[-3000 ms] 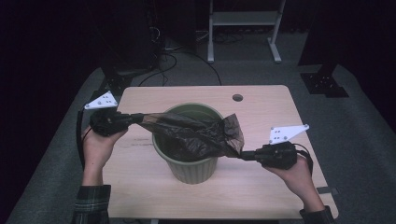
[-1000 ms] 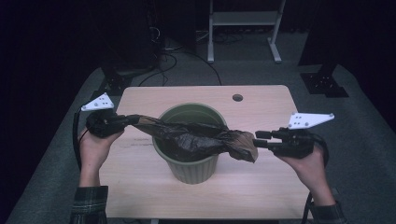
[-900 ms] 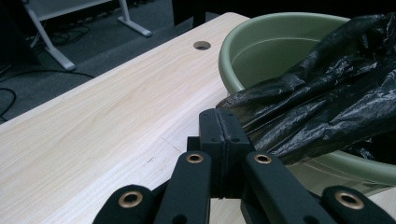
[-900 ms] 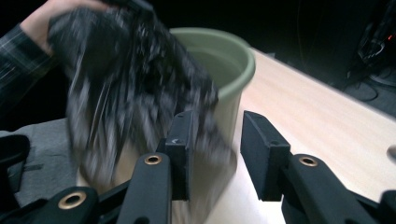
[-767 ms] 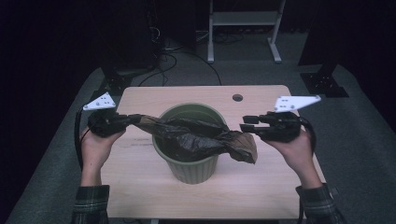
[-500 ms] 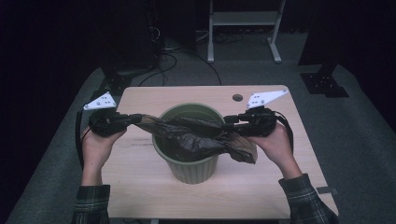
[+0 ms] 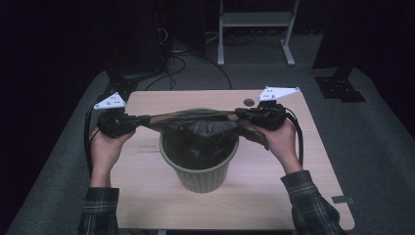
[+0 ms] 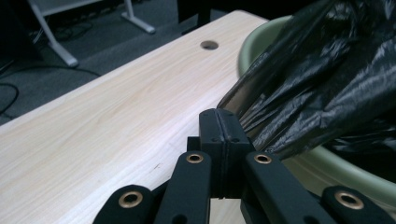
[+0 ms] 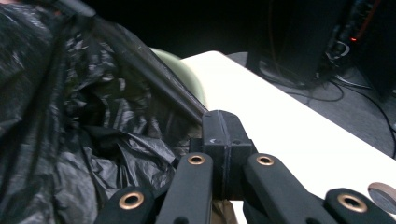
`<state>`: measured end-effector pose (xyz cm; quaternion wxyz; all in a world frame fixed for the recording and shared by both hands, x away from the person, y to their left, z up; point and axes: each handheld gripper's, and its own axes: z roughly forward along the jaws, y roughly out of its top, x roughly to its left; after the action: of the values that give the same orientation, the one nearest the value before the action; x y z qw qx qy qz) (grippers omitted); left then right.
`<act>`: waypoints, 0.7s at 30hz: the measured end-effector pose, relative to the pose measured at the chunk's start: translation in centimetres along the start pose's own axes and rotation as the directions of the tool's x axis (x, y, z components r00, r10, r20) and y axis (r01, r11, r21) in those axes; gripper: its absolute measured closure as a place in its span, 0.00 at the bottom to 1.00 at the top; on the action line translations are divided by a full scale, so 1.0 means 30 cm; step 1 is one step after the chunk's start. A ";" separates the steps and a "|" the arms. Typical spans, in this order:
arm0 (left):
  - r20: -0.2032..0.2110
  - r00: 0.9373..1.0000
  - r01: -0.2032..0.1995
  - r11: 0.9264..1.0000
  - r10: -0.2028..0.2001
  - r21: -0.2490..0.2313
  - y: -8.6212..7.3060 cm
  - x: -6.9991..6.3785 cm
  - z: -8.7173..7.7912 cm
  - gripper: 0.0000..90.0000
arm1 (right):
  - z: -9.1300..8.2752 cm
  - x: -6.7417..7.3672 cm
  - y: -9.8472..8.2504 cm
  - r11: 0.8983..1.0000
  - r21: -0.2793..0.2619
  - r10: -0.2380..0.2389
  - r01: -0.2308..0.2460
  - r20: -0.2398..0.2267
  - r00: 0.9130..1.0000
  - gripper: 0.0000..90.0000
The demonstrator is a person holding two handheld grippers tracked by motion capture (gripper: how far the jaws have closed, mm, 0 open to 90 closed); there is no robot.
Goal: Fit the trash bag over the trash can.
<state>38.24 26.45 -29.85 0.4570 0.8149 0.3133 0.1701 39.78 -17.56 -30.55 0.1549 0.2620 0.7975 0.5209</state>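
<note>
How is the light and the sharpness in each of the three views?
High view: table lit, the room around it dark, picture a little soft. Left gripper view: wood bright, black bag shows glossy glare, near jaws slightly blurred. Right gripper view: table edge washed out to white, background nearly black.

Dim room; light falls from above onto the pale wooden table (image 7: 293, 196), leaving the floor and the back of the room nearly black. The black plastic bag (image 7: 200, 129) carries soft sheen on its creases in both gripper views. In the right gripper view the tabletop is washed out to near white. The nearest jaw links at the bottom of both gripper views are slightly soft; the high view is mildly grainy.
</note>
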 end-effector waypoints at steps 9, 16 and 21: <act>-0.001 0.999 0.045 0.994 -0.045 0.097 -0.035 0.036 0.127 1.00 | 0.139 -0.063 -0.079 0.995 0.072 0.062 -0.067 0.060 0.996 1.00; -0.034 0.998 0.053 0.980 -0.047 0.192 -0.077 0.044 0.170 1.00 | 0.173 -0.057 -0.131 0.991 0.115 0.064 -0.070 0.062 0.996 1.00; -0.013 0.997 0.074 0.978 -0.073 0.194 -0.119 0.047 0.177 1.00 | 0.163 -0.069 -0.182 0.989 0.109 0.098 -0.101 0.034 0.995 1.00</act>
<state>41.01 25.39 -35.69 0.3804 0.8429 0.3596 0.1244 42.61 -16.84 -37.60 0.1253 0.3171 0.8088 0.4791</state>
